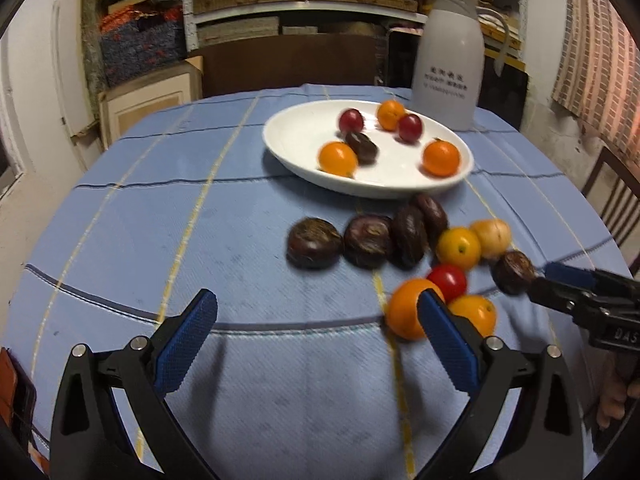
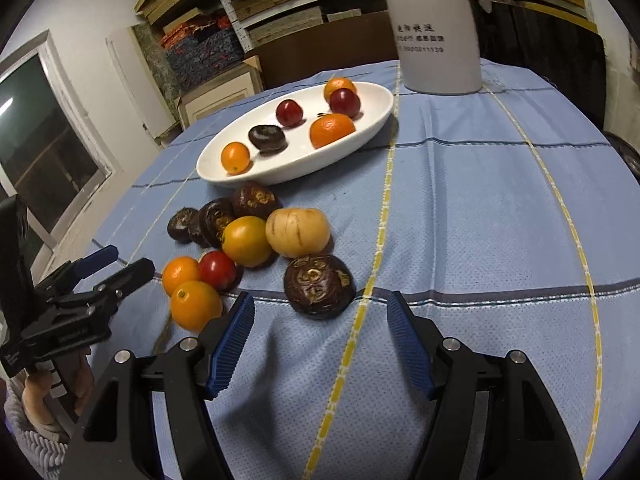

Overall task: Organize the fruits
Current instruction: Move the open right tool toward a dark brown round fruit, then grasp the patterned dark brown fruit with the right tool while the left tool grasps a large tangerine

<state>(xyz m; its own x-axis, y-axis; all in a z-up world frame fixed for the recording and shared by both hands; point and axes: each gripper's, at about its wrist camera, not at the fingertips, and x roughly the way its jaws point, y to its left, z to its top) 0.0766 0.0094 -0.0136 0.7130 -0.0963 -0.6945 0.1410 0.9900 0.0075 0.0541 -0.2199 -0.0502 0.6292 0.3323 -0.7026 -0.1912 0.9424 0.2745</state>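
A white oval plate on the blue tablecloth holds oranges, red fruits and one dark brown fruit. In front of it lies a loose cluster: several dark brown fruits, oranges, a red tomato and a pale yellow fruit. My left gripper is open and empty, low over the cloth, left of the cluster. My right gripper is open, with a dark brown fruit just ahead between its fingertips; it also shows in the left wrist view.
A tall white thermos jug stands behind the plate on the right. Shelves with stacked boxes fill the back wall. A wooden chair stands off the table's right edge. The table edge curves away on all sides.
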